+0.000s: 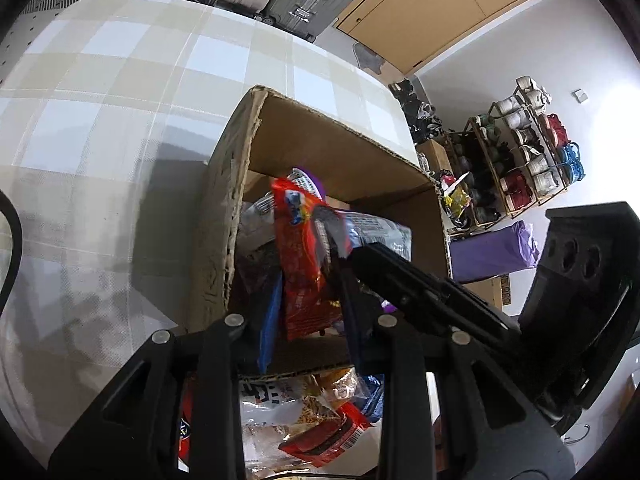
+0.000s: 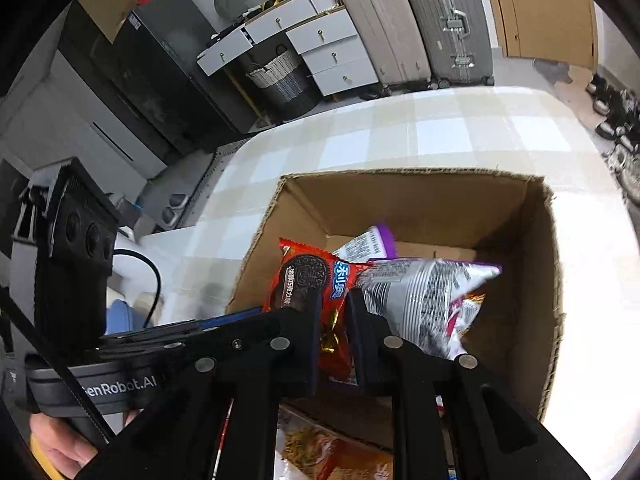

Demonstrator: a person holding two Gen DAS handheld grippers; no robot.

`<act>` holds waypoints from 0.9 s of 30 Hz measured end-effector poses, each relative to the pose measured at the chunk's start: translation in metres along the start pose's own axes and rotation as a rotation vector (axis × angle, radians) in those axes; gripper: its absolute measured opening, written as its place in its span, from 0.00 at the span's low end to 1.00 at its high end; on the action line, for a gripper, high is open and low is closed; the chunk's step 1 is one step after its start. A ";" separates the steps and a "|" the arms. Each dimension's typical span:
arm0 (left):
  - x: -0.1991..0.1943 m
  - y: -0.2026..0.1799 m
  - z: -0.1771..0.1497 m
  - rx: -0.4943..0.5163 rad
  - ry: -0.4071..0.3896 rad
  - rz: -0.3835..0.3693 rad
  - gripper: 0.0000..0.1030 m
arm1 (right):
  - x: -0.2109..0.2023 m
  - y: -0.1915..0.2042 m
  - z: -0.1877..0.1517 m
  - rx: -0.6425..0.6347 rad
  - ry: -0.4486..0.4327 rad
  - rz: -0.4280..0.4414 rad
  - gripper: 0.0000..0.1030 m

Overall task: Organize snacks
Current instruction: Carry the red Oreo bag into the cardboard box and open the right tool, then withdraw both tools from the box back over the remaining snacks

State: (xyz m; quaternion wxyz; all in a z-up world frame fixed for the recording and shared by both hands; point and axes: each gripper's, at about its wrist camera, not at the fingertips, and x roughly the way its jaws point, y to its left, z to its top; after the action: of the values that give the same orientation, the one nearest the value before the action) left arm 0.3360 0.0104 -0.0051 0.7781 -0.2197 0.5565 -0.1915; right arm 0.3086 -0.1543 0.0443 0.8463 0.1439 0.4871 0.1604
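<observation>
A red biscuit packet [image 1: 302, 276] with a blue label hangs over the open cardboard box [image 1: 340, 128]. My left gripper [image 1: 308, 280] is shut on its lower part. In the right wrist view the same red packet [image 2: 308, 276] sits between the fingers of my right gripper [image 2: 334, 300], which is shut on it. The two grippers stand side by side: the right gripper [image 1: 360, 258] reaches in from the right, the left gripper [image 2: 240, 314] from the left. A silver and purple packet [image 2: 416, 296] hangs blurred beside the red one; what holds it is hidden. A purple-topped packet [image 2: 372, 242] lies in the box [image 2: 400, 172].
The box stands on a table with a checked cloth [image 1: 120, 80] [image 2: 440, 128]. Several loose snack packets [image 1: 320, 432] [image 2: 320, 452] lie in front of the box. A shoe rack [image 1: 520, 152] and suitcases [image 2: 440, 20] stand beyond the table. A person's hand [image 2: 60, 448] holds the left gripper's handle.
</observation>
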 end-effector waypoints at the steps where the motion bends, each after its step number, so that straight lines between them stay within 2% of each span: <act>1: 0.000 -0.001 0.000 0.000 0.000 0.004 0.24 | -0.001 0.002 0.000 -0.013 -0.008 -0.013 0.15; 4: 0.001 0.000 0.002 -0.003 0.001 0.007 0.25 | -0.003 0.006 0.000 -0.041 -0.022 -0.038 0.15; 9: 0.000 -0.001 0.002 -0.037 0.021 0.002 0.41 | -0.016 0.002 0.001 -0.027 -0.054 -0.032 0.15; 12: -0.008 -0.009 0.000 -0.026 0.006 -0.013 0.61 | -0.025 -0.002 0.002 -0.011 -0.072 -0.052 0.15; 13: -0.012 -0.014 -0.002 -0.014 -0.010 0.002 0.78 | -0.029 -0.005 0.003 -0.002 -0.080 -0.042 0.15; 15: -0.021 -0.021 -0.005 -0.005 -0.037 0.011 0.91 | -0.037 -0.010 0.003 0.019 -0.088 -0.029 0.19; 17: -0.029 -0.025 -0.009 -0.007 -0.048 0.029 0.95 | -0.044 -0.011 0.002 0.013 -0.099 -0.024 0.26; 19: -0.036 -0.026 -0.011 -0.021 -0.066 0.031 0.99 | -0.052 -0.009 0.000 0.004 -0.118 -0.041 0.47; 22: -0.046 -0.028 -0.017 -0.023 -0.069 0.019 0.99 | -0.067 -0.005 -0.006 -0.021 -0.167 -0.068 0.67; 25: -0.062 -0.033 -0.025 -0.013 -0.109 0.021 0.99 | -0.079 -0.001 -0.012 -0.050 -0.204 -0.101 0.82; 27: -0.067 -0.035 -0.025 -0.008 -0.110 0.010 0.99 | -0.086 -0.001 -0.015 -0.042 -0.216 -0.110 0.87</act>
State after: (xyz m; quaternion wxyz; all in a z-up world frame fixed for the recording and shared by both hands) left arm 0.2896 0.0143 0.0595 0.8075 -0.2301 0.5147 -0.1732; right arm 0.2553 -0.1896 0.1038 0.9044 0.1155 0.3966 0.1073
